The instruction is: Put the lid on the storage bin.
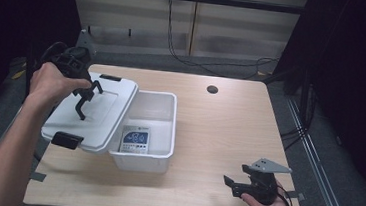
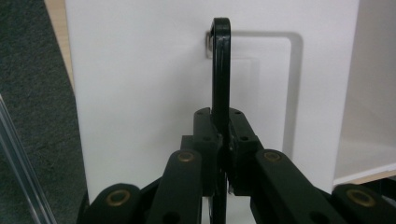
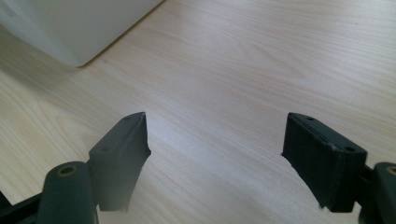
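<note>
Gripping the lid's black handle (image 2: 221,70), left gripper (image 2: 223,140) jaws clamp either side

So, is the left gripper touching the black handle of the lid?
Touching. In the left gripper view, the left gripper is shut on the black handle of the white lid.

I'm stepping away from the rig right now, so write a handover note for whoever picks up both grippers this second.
Left gripper: shut on the black handle of the white lid, which it holds tilted over the left side of the white bin.
Right gripper: open, holding nothing, low above the wooden table near its front right edge, apart from the bin.
Bin: on the table, partly uncovered; a blue and white packet lies inside.
Done: lid gripped and off the bin's right part.
Left: judging by the scene, probably either set the lid aside or seat it on the bin; the latches are not fastened.
</note>
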A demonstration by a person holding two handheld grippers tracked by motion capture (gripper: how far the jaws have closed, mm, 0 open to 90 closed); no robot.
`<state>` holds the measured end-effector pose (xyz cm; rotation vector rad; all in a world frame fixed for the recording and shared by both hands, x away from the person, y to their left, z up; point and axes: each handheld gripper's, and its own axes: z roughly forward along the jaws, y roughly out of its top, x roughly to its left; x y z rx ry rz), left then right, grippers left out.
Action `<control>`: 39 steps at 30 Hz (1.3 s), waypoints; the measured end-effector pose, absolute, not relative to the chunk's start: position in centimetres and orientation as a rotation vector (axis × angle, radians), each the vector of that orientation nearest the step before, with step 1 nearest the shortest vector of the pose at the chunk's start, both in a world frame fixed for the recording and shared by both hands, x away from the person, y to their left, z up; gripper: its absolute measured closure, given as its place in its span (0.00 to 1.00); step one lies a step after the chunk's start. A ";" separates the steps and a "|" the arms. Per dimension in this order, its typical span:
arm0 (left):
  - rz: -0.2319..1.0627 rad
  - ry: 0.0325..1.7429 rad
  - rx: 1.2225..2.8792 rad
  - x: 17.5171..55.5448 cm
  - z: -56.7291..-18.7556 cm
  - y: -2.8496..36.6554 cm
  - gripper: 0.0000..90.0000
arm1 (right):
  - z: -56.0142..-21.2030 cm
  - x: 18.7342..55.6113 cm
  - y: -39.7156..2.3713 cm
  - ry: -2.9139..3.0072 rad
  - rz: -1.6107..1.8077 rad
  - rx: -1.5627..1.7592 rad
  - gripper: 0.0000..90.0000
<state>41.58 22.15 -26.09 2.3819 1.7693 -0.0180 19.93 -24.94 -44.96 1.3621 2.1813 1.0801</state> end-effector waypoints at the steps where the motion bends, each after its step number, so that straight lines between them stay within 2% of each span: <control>1: -0.026 1.766 2.384 41.6 -26.2 21.9 0.94 | -45.0 19.9 -24.9 2.183 1.078 1.363 0.24; 16: -0.045 1.812 2.355 41.7 -26.1 18.9 0.94 | -45.0 19.9 -24.9 2.186 1.076 1.359 0.24; 27: -0.025 1.925 2.267 41.7 -26.6 16.8 0.94 | -45.0 19.9 -25.0 2.188 1.080 1.357 0.24; 39: -0.031 1.957 2.221 41.9 -26.1 14.3 0.94 | -45.0 19.9 -25.0 2.188 1.087 1.354 0.24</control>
